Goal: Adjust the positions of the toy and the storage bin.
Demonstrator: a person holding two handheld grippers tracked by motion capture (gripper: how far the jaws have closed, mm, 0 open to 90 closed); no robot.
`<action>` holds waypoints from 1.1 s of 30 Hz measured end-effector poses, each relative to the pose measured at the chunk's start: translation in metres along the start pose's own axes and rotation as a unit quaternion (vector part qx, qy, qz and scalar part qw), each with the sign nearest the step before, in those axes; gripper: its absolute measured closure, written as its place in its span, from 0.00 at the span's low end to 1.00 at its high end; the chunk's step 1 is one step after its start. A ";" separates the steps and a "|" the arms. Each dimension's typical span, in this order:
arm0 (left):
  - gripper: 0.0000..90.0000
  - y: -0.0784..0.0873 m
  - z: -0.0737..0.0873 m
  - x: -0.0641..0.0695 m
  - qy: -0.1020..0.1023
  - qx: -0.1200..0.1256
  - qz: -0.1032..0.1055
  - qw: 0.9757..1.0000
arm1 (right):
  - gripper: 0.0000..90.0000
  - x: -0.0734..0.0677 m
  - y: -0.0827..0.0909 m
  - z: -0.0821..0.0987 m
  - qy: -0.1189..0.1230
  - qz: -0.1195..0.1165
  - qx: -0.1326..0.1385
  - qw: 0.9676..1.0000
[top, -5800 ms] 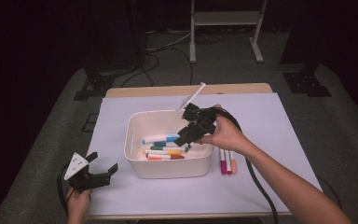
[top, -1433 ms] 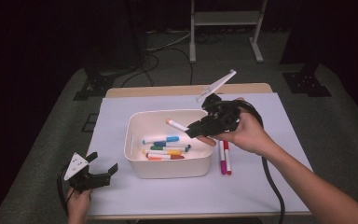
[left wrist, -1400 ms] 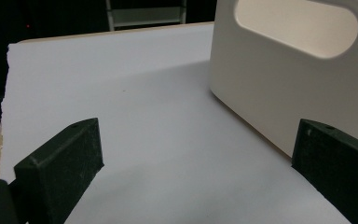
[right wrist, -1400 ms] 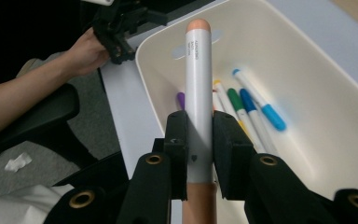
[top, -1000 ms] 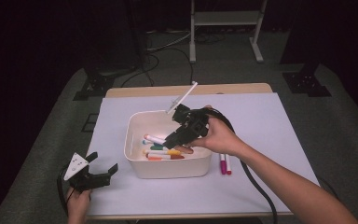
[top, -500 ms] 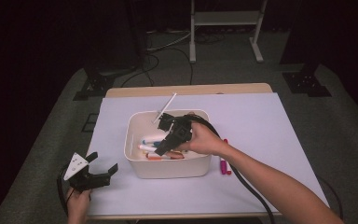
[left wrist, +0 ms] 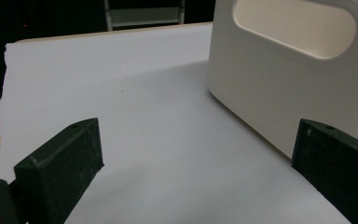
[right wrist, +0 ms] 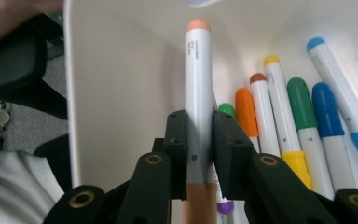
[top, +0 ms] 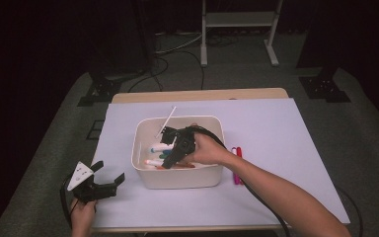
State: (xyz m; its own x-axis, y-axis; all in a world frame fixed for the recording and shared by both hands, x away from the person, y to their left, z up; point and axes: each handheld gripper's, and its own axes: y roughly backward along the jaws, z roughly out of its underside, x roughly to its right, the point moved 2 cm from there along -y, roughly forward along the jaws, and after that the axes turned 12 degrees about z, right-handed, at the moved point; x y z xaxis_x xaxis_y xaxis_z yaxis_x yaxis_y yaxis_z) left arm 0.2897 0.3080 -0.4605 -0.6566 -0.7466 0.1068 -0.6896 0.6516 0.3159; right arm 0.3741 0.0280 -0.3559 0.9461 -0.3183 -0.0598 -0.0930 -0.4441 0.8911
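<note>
Moved: right gripper (right wrist: pixel 199 140) is dipping into the bin (top: pixel 143 133), frame centre.
Grip: jaws are clamping a peach marker (right wrist: pixel 198 79).
Left gripper (top: pixel 96 185): idling wide open, lower left.
Risk: releasing early is bouncing the marker out.

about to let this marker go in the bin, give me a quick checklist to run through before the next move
1. Marker gripped: the right gripper is shut on the peach-capped marker, pads on both sides of its barrel. ok
2. Marker over the bin: its cap points inside the white bin, above the floor near one wall. ok
3. Landing spot: the markers already in the bin lie to one side, with bare floor under the held one. ok
4. Height above the bin floor: cannot tell.
5. Left gripper out of the way: open, low over the white sheet beside the bin, holding nothing. ok
6. Markers left outside: two markers lie on the sheet beside the bin. not ok
</note>
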 end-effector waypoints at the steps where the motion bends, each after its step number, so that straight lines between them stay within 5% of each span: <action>1: 0.01 0.000 0.000 0.000 0.000 0.000 0.000 1.000 | 0.84 0.000 -0.002 0.000 0.005 0.002 -0.005 1.000; 11: 0.01 0.000 0.000 0.000 0.000 0.000 0.000 1.000 | 0.77 -0.003 -0.013 0.002 0.017 0.021 -0.044 0.999; 16: 0.01 0.000 0.000 0.000 0.000 0.000 0.000 1.000 | 0.75 -0.004 -0.005 0.002 0.010 0.034 -0.034 0.999; 23: 0.01 0.000 0.000 0.000 0.000 -0.001 -0.001 1.000 | 0.67 0.004 0.035 0.009 -0.012 0.042 0.023 0.999; 33: 0.01 0.000 0.000 0.000 -0.002 -0.002 -0.002 1.000 | 0.57 0.017 0.101 0.046 -0.053 0.081 0.093 0.991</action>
State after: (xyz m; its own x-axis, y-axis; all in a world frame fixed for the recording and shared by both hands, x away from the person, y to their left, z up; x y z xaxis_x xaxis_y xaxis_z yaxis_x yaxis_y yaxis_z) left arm 0.2894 0.3078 -0.4604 -0.6554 -0.7485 0.1010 -0.6909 0.6481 0.3204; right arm 0.3660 -0.0609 -0.2879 0.8769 -0.4802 0.0212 -0.3057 -0.5232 0.7955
